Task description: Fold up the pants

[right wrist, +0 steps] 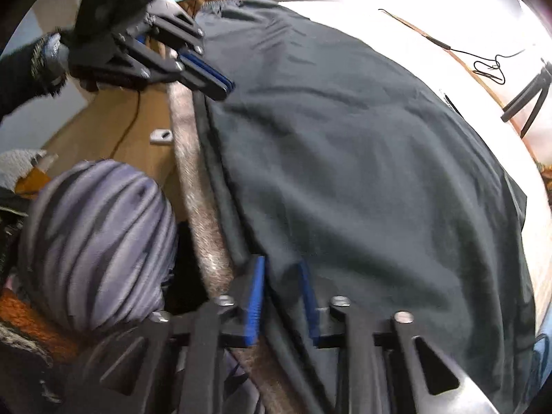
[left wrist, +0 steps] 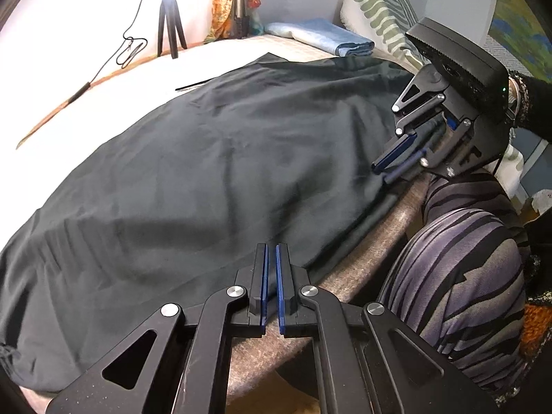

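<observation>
Your left gripper tips steeply down at the near hem, jaws pinched on the dark pants spread flat across the bed. Your right gripper angles down too, jaws narrowly apart, straddling the hem fold.

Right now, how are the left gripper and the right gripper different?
The left gripper has its fingers almost together; the right gripper has them apart. The right gripper has the pants edge between its fingers; the left gripper's hold is unclear. Both are black with blue pads.
</observation>
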Available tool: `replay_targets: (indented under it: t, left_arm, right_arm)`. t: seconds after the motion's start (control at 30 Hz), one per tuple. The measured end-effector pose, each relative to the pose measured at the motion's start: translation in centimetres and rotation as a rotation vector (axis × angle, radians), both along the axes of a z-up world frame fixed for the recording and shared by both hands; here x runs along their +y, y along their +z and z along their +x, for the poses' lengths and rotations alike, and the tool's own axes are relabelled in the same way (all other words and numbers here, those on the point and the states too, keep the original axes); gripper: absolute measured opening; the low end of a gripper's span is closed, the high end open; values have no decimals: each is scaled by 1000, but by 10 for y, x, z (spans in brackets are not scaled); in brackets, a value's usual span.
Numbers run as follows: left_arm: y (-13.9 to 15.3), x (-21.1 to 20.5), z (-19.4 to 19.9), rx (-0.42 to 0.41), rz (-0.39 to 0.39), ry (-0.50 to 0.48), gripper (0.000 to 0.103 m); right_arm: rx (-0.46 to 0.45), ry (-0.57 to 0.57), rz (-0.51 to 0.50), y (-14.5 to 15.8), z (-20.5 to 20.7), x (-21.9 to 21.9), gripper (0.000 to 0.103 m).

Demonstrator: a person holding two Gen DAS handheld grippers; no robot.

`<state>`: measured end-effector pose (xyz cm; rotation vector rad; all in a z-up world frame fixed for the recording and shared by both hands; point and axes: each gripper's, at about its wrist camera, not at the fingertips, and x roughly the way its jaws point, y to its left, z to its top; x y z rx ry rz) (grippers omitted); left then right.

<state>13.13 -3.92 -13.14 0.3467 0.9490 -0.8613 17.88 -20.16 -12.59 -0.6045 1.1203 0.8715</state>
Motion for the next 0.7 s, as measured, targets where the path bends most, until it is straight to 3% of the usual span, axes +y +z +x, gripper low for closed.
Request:
replay_targets:
  t: [0.03,0.07,0.2,0.3,0.37,0.4,0.43,0.53,0.6,0.7]
  left_arm:
    - [0,0,0,4,-1,5,3]
    - [1,-1,1,9,-10,4,3]
    - [1,-8,5,24,-49,11,8]
    - [-7,-20,6,38,-29,-9,8]
    - [-17,-27,5,52,3,-22,8]
    - [-16,-26,3,40,-12,-21,9]
    - [-17,-24,4,57,-21,-16,9]
    - [-18,-12,1,86,-58,-1,9]
    - [-19,-6,-4,82,-70,-2,9]
    - [-19,-3,-4,87,-78,8,9]
  right_arm:
    - [-2,-1,7,1,0,-1,2]
    - [11,-3,23,4,1,-1,0]
    - [54,47,48,11,-7,-2,0]
    - [63,54,18,4,-10,-1,0]
    - [63,26,32,5,-6,-3,9]
    - [74,6,46,6,-2,-4,21]
    - [80,-21,84,13,3,-10,42]
    - [77,-73,199,32,18,-34,42]
    - [45,-178,265,46,43,-62,43]
    - [-7,-378,332,54,90,-106,56]
